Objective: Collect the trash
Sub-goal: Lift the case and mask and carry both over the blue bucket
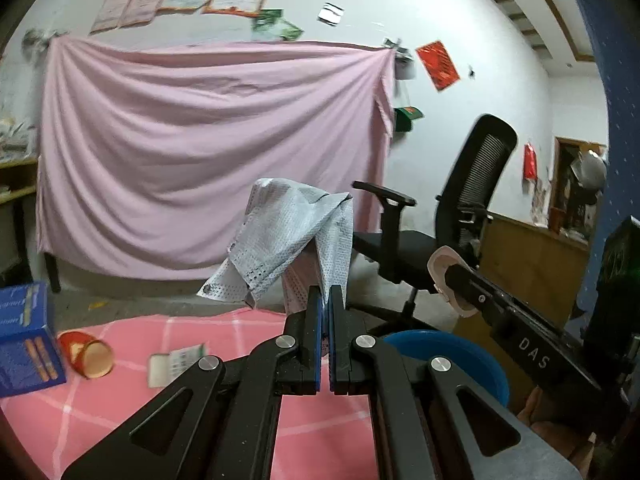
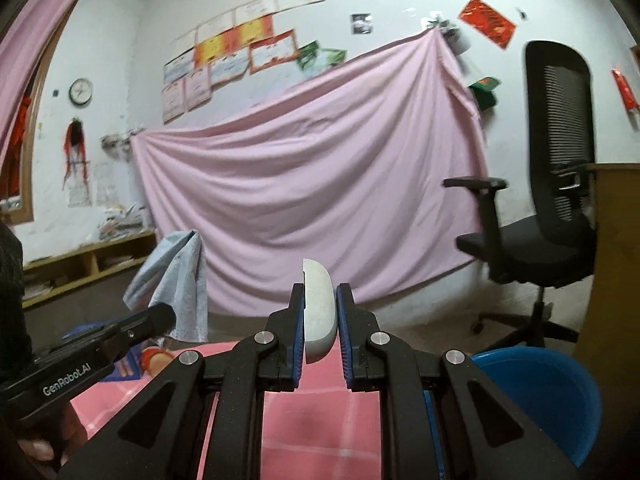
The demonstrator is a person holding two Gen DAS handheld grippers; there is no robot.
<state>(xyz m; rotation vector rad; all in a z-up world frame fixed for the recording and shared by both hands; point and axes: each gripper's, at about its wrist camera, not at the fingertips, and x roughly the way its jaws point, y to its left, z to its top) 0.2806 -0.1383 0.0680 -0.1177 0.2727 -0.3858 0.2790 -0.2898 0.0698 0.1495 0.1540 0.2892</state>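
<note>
Left gripper [image 1: 326, 296] clenched on limp tissue [image 1: 288, 236] above jaws; right gripper [image 2: 320, 312] grasping pale shell [image 2: 318, 312]. Blue basin [image 2: 548, 392] below-right. Risk: loosely pinched tissue slips free, misses basin.

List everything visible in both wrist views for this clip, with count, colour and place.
perforated grey wipe cloth: 1, grey, held up over the table
pale curved plastic piece: 1, off-white, held up
round plastic basin: 1, blue, right of the table
checked tablecloth: 1, pink, on the table
tipped paper cup: 1, red, on the tablecloth
small printed packet: 1, whitish, on the tablecloth
cardboard box: 1, blue, table's left edge
mesh-back office chair: 1, black, by the wall
hanging sheet: 1, pink, on the wall
wall clock: 1, white
left gripper: shut on the wipe cloth
right gripper: shut on the plastic piece
</note>
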